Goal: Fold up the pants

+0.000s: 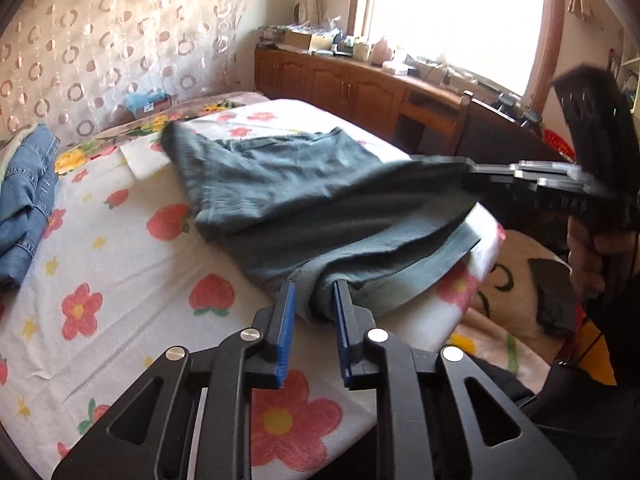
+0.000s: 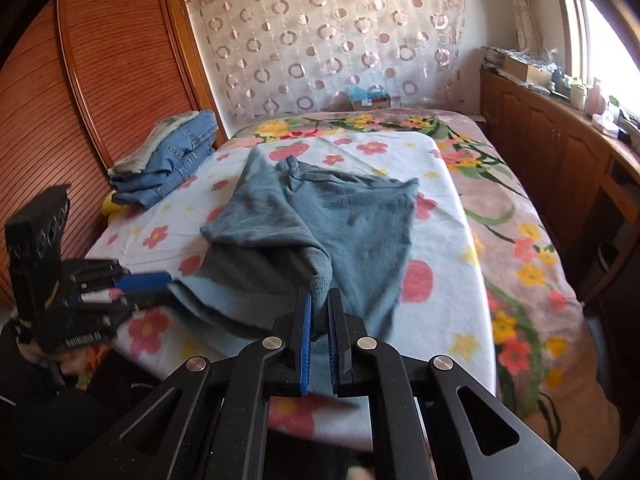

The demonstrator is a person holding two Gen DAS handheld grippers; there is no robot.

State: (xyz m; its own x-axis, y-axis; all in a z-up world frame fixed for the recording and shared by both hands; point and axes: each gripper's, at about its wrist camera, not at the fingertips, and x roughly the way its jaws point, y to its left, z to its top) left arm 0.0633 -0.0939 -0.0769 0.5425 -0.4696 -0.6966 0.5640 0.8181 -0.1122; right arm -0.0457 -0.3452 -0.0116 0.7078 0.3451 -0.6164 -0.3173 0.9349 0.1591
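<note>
Grey-blue pants (image 1: 300, 184) lie spread on the flowered white blanket (image 1: 100, 280) over the bed. My left gripper (image 1: 315, 296) is shut on a bunched hem at the near edge, with cloth filling the gap between its blue pads. In the right wrist view my right gripper (image 2: 319, 300) is shut on another fold of the pants (image 2: 352, 216) and holds it a little above the blanket (image 2: 440, 280). The right gripper (image 1: 476, 168) also shows at the right of the left wrist view, with cloth trailing from its tip. The left gripper (image 2: 160, 284) shows at the left of the right wrist view.
Folded blue jeans (image 2: 172, 156) are stacked beside the wooden headboard (image 2: 100, 80); they also show as jeans (image 1: 28, 192) at the left. Wooden cabinets (image 1: 360, 84) with clutter on top run under the window. A small box (image 2: 368, 100) sits against the curtained wall.
</note>
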